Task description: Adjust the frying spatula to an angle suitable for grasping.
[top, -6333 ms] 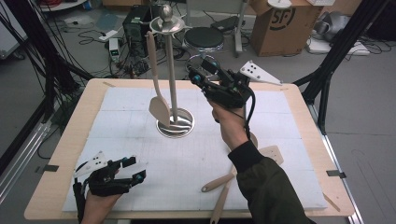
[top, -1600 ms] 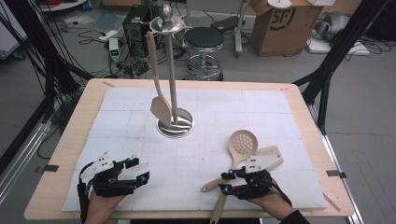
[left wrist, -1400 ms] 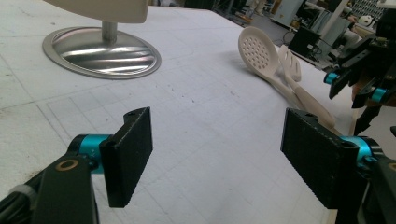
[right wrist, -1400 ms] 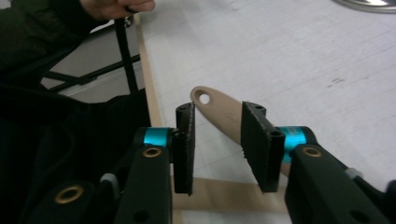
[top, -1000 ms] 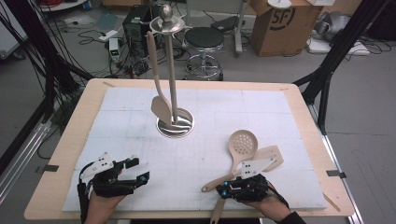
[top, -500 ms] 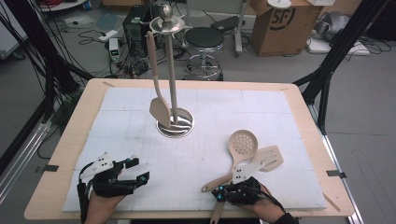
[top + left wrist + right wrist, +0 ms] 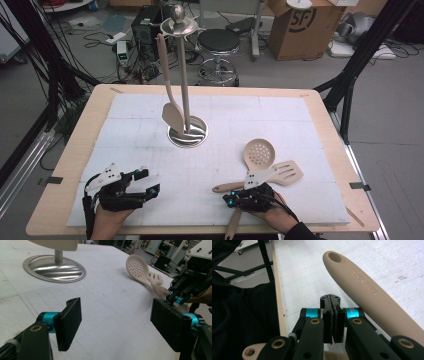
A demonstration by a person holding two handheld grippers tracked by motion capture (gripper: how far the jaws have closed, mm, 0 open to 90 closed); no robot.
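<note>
Your right gripper [image 7: 231, 201] is sitting low at the near edge of the white padded table cover [image 7: 300, 125]. Its two black jaws are pressed flat together, with nothing between them. In the right gripper view the shut right gripper is lying just beside the long beige handle with a hole at its end [image 7: 362, 287], and the jaws are not holding it. A second beige handle end with a hole [image 7: 250, 353] is peeking out under the gripper, near the wooden table edge [image 7: 277, 297].

The handles are running up and away from your right hand to the beige round spoon with many small holes [image 7: 259, 154] and the beige slotted turner [image 7: 287, 172]. Both are lying flat on the white cover, side by side and touching where they cross.

Your left gripper [image 7: 146, 182] is resting on the cover at the near left, well apart from the spoons. Its jaws are standing wide apart and are holding nothing. In the left gripper view you are looking between them at bare white cover.

Farther back, the shiny metal stand with a round base [image 7: 187, 134] is standing upright in the middle of the table. A beige spatula [image 7: 172, 112] is hanging from its top ring, with its flat blade down by the base.
</note>
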